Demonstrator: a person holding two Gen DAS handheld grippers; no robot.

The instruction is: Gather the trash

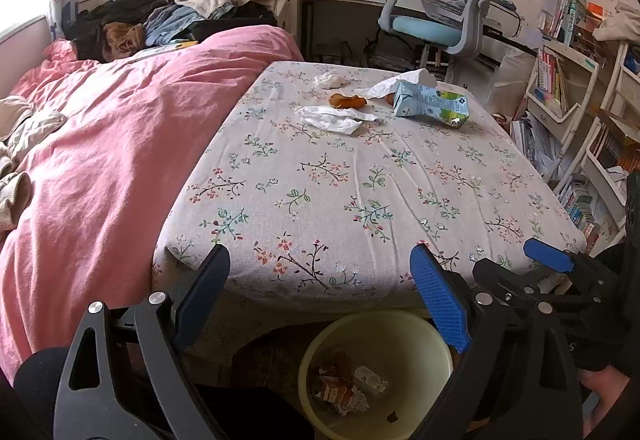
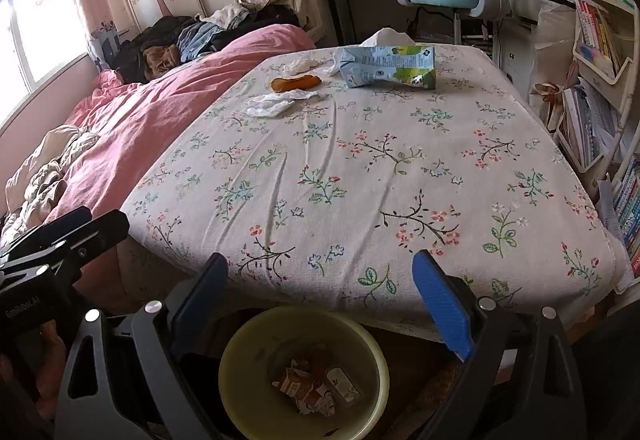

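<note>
Reaching from where you stand is the main risk: both of your grippers hang at the near edge of the floral-cloth desk (image 1: 360, 200), while all the trash lies at its far end, well apart from you, so you would have to lean a long way over the cloth. Your left gripper (image 1: 320, 296) is spread wide and holds nothing; your right gripper (image 2: 320, 304) is likewise wide and bare.

Working left to right across the far end, you have a crumpled tissue (image 1: 330, 79), a flattened white tissue (image 1: 332, 117), an orange peel (image 1: 347, 101) just behind it, another white tissue (image 1: 394, 85) and a squashed blue-green drink carton (image 1: 430, 104) touching that tissue. Thin tissue may slip out of the pads or drag the wrinkled cloth up with it if you pinch too low. The carton is crushed and may hold dregs that drip on the cloth. Carrying anything back, you could miss the yellow bin (image 1: 400, 328) below the desk edge, since it sits partly under the overhang.

Your left wrist view shows a second small orange scrap beside the carton, which the right view hides, and the right gripper off to the side. Your right wrist view shows the bin's full rim (image 2: 248, 340) and the wrappers already in it more plainly, and the carton's long printed side
</note>
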